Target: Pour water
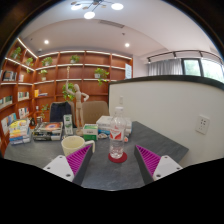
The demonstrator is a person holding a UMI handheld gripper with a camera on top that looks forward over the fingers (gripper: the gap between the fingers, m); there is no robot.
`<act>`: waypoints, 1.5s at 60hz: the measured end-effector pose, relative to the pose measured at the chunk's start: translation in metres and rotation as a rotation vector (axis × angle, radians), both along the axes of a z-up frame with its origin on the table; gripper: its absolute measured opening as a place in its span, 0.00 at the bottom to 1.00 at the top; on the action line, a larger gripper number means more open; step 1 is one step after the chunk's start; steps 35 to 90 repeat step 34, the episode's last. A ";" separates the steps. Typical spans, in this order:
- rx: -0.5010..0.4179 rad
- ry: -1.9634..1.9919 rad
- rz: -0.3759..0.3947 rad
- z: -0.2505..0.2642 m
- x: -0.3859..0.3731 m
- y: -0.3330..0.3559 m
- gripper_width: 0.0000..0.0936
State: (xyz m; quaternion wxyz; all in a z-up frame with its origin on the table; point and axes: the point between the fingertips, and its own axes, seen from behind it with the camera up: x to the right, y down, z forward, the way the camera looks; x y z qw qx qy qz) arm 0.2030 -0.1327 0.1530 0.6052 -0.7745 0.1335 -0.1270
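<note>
A clear plastic bottle [118, 135] with a red label stands upright on the grey table [110, 172], with red showing at its foot. It is just ahead of my fingertips and in line with the gap between them, with space on both sides. My gripper [114, 151] is open and neither magenta pad touches the bottle. A pale yellow cup [72, 145] stands on the table just beyond the left finger [80, 160], to the bottle's left.
Boxes and packets [46, 130] and a green box [90, 129] lie at the table's far side. A white partition wall [170, 105] with a socket [202, 124] rises behind on the right. Wooden shelves [75, 75] with plants line the back.
</note>
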 end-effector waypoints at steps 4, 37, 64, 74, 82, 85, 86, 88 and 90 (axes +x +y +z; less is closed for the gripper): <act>0.009 0.002 0.005 0.009 -0.013 -0.014 0.95; 0.111 0.013 0.104 0.057 -0.085 -0.050 0.95; 0.111 0.013 0.104 0.057 -0.085 -0.050 0.95; 0.111 0.013 0.104 0.057 -0.085 -0.050 0.95; 0.111 0.013 0.104 0.057 -0.085 -0.050 0.95; 0.111 0.013 0.104 0.057 -0.085 -0.050 0.95; 0.111 0.013 0.104 0.057 -0.085 -0.050 0.95; 0.111 0.013 0.104 0.057 -0.085 -0.050 0.95; 0.111 0.013 0.104 0.057 -0.085 -0.050 0.95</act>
